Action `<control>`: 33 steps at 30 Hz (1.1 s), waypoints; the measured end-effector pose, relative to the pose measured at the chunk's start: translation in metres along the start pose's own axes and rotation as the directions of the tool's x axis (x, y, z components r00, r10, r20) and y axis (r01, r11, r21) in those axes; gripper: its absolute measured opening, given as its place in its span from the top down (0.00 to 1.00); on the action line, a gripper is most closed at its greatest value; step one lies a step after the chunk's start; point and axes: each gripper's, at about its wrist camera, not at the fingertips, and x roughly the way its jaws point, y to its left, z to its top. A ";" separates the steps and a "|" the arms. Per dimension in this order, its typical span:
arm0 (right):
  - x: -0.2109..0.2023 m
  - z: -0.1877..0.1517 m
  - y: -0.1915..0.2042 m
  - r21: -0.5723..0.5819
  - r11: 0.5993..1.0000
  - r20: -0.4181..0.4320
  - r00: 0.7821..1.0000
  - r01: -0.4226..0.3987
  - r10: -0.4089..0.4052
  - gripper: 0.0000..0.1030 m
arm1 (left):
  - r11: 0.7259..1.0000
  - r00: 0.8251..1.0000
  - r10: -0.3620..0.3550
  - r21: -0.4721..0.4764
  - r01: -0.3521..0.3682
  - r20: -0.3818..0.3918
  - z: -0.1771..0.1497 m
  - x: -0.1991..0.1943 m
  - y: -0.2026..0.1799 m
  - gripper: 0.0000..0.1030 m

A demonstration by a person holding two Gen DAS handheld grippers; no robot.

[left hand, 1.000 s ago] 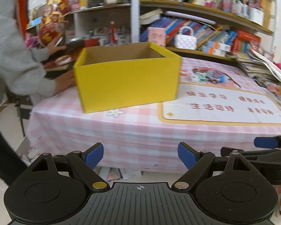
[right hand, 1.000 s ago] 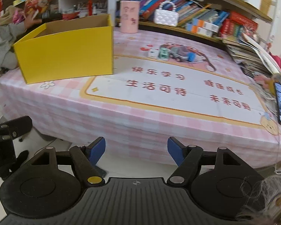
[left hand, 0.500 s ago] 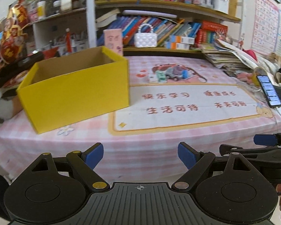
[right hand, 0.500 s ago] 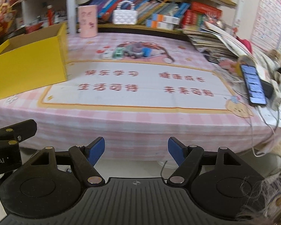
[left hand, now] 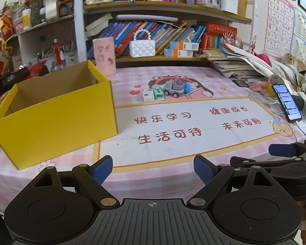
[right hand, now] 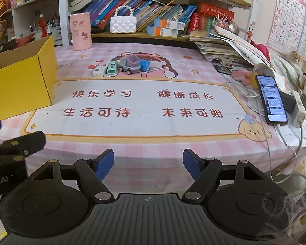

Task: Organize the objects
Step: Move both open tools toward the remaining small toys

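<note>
A: What does the mat [right hand: 144, 104] say?
B: Red Chinese lines, "快乐学习" and "生活可待".
A: The toys?
B: The toy truck [right hand: 130, 65] sits beyond the writing, right of the yellow box [left hand: 57, 120].
A: Claws?
B: The left gripper [left hand: 153, 166] and right gripper [right hand: 148, 164] both gape, empty.

The middle of the tabletop [right hand: 144, 130] lies bare from its near edge up to the row of small toys [right hand: 122, 67], leaving a broad lane; on the left the open yellow box [left hand: 51, 122] walls off that side; on the right a phone [right hand: 272, 100] with its cable [right hand: 283, 143] and a stack of papers [right hand: 224, 51] crowd the edge; a pink cup [right hand: 80, 31] stands behind, near the shelf [right hand: 140, 34].
</note>
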 end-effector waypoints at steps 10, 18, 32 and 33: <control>0.030 0.020 -0.018 -0.003 1.000 -0.021 1.000 -0.020 0.020 0.31 | 1.000 1.000 0.007 -0.021 -0.007 -0.004 0.019 0.029 -0.011 0.14; 0.057 0.044 -0.033 -0.039 0.998 -0.034 0.998 -0.053 0.051 0.32 | 0.999 1.000 0.024 -0.046 -0.024 0.005 0.039 0.055 -0.022 0.15; 0.101 0.089 -0.081 -0.071 0.988 0.003 0.990 -0.140 0.140 0.48 | 0.992 0.999 0.055 -0.116 -0.054 0.001 0.083 0.110 -0.053 0.48; 0.105 0.093 -0.085 -0.069 0.986 0.006 0.988 -0.150 0.151 0.49 | 0.990 0.998 0.061 -0.126 -0.061 -0.002 0.086 0.114 -0.054 0.49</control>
